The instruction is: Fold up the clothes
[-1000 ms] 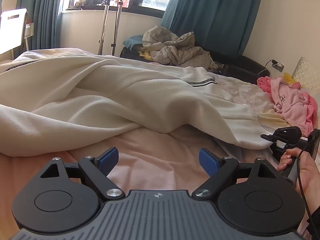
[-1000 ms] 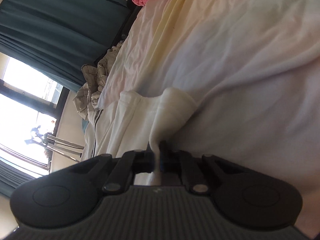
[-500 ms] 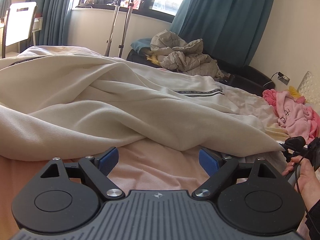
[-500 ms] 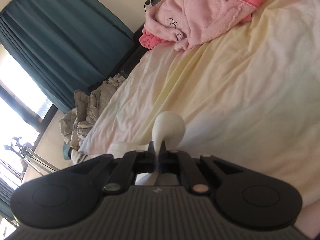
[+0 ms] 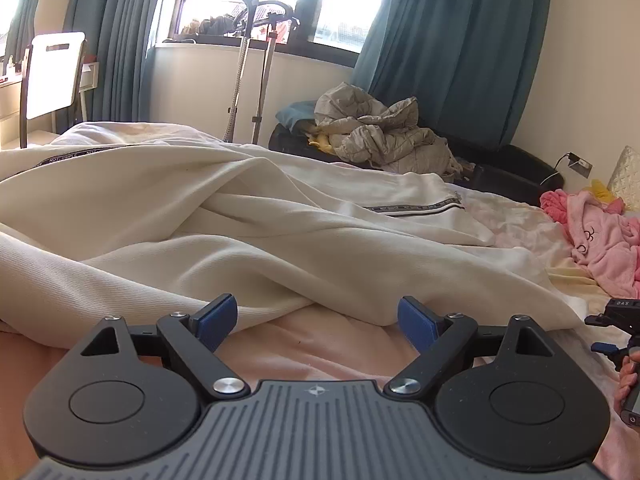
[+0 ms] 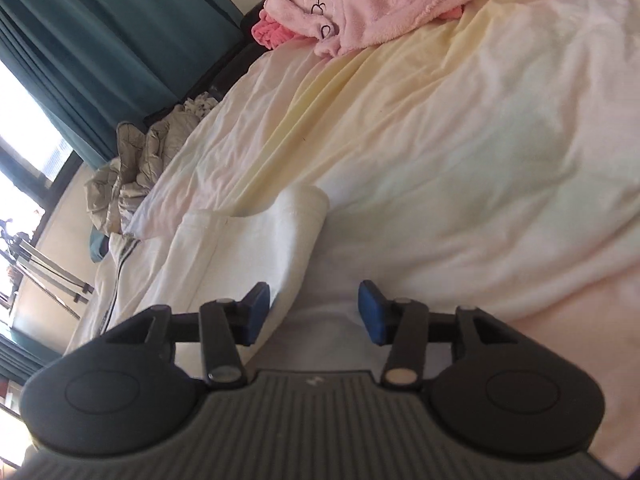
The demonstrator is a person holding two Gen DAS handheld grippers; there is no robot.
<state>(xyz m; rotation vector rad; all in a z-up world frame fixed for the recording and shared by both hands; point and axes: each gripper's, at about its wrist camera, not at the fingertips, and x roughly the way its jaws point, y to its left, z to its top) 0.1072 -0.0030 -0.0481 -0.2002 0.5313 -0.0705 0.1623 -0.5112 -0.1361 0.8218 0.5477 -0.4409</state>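
Observation:
A large cream garment (image 5: 248,240) with a dark striped trim lies rumpled across the bed. My left gripper (image 5: 318,320) is open and empty, low over the pink sheet just in front of the garment's near fold. My right gripper (image 6: 314,312) is open and empty; the garment's cuff end (image 6: 296,216) lies on the sheet just ahead of its left finger. The right gripper also shows at the right edge of the left wrist view (image 5: 620,328), beside the garment's right end.
A pink fleece garment (image 5: 600,240) lies at the bed's far right, also in the right wrist view (image 6: 360,4). A grey quilted jacket (image 5: 380,136) sits on a dark bench past the bed. Teal curtains, a white chair (image 5: 52,76) and a metal stand (image 5: 256,80) stand behind.
My right gripper has opened and let go of the garment's cuff, which now lies on the sheet. The left gripper has stayed open and moved closer to the garment's fold.

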